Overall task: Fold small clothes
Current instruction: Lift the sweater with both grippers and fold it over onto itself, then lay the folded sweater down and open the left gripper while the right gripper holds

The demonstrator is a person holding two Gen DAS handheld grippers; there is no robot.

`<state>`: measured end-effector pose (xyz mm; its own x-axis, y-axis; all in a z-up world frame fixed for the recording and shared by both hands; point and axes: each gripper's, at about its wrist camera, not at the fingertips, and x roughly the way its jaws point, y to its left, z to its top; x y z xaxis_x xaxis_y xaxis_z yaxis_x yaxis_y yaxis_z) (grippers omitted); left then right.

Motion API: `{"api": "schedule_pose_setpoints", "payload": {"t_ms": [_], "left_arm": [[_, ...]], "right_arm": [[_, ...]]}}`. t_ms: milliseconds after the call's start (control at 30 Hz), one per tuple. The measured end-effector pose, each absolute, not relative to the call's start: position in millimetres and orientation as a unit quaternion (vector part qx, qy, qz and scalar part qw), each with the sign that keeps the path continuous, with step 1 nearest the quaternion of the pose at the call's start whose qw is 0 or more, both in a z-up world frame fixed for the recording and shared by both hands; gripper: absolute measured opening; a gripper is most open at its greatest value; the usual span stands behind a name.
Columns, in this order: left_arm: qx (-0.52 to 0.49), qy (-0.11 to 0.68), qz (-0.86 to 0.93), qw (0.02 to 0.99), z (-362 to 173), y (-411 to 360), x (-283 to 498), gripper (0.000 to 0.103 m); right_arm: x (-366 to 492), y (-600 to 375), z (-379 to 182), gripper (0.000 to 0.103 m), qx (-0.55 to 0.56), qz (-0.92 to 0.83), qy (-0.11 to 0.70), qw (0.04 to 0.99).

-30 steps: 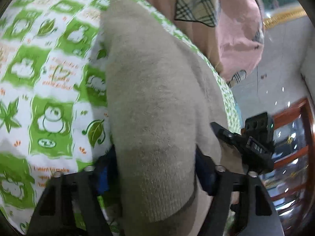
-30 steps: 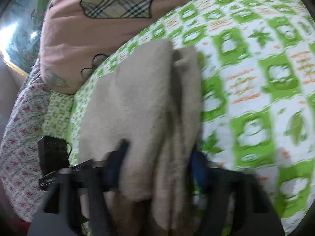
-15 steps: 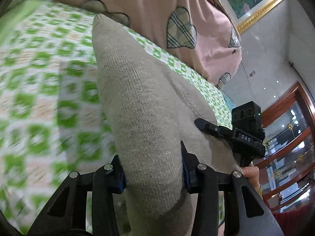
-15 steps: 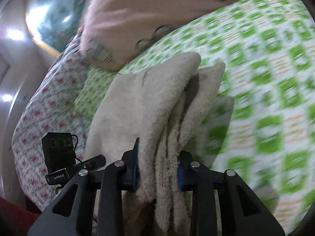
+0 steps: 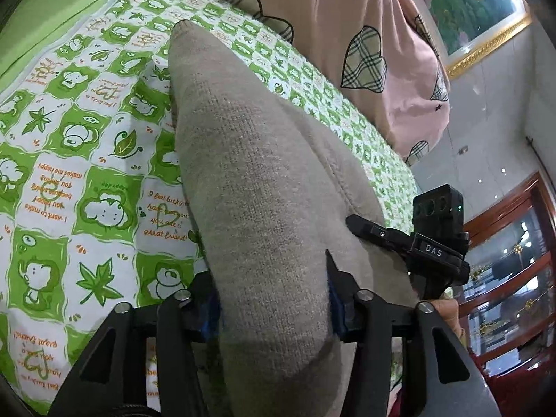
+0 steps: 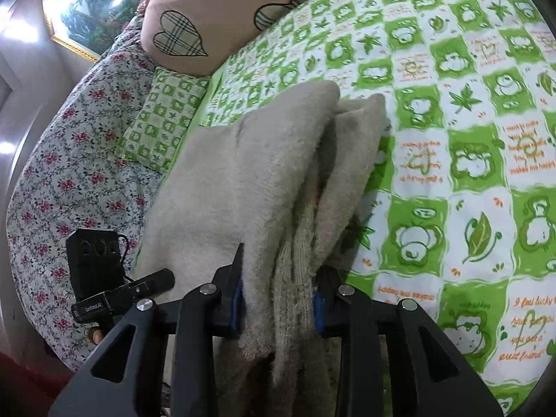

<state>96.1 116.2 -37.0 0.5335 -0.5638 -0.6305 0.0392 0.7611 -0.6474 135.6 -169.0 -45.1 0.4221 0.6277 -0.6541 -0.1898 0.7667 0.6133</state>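
Garment: a beige knitted garment (image 5: 257, 187), folded into a thick bundle, held at its near end by both grippers and reaching away over the bed toward the pillows.
Left gripper (image 5: 274, 307): at the lower middle of the left wrist view. Its jaws have just been opening a little, yet the blue pads sit against both sides of a wide, smooth knit fold, so it is clamped on the garment.
Right gripper (image 6: 278, 300): at the lower middle of the right wrist view. Its jaws have likewise eased apart slightly, with several bunched fleecy layers pinched between the pads; it grips the garment too.
Key relation: the garment's long axis runs straight ahead from each pair of fingers, up the frame. The far end rests on the bed sheet (image 5: 104, 160) or just above it; which cannot be told. Neither hand is clearly nearer, as both hold the same near edge, side by side.
Judgement: the coming move probably lays the bundle flat, so the far end must land without curling under.
Surface: a soft bed sheet in green and white checks with cartoon prints.
Room: a pink pillow (image 5: 375, 55) with plaid hearts at upper right of the left view, a floral cover (image 6: 69, 160) at left of the right view, and a gold-framed picture (image 5: 483, 10) on the wall.
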Motion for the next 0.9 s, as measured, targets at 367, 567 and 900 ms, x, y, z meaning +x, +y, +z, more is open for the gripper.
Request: {"api": "schedule_pose_setpoints", "payload": {"t_ms": [367,567,900], "left_arm": [[-0.323,0.448,-0.133,0.823,-29.7,165.6,129.2,0.081],[-0.315,0.462,-0.087,0.825,-34.1,170.7,176.6,0.068],[-0.167,0.47,0.013,0.867,-25.6,150.8,227.1,0.024]], "right_arm": [[151.3,-194.9,-1.4,0.063,0.218,0.191,0.449,0.845],[206.2,-165.5,-27.5,0.021,0.221,0.196,0.497,0.816],[194.2,-170.8,-23.7,0.013,0.18,0.17,0.459,0.853]]}}
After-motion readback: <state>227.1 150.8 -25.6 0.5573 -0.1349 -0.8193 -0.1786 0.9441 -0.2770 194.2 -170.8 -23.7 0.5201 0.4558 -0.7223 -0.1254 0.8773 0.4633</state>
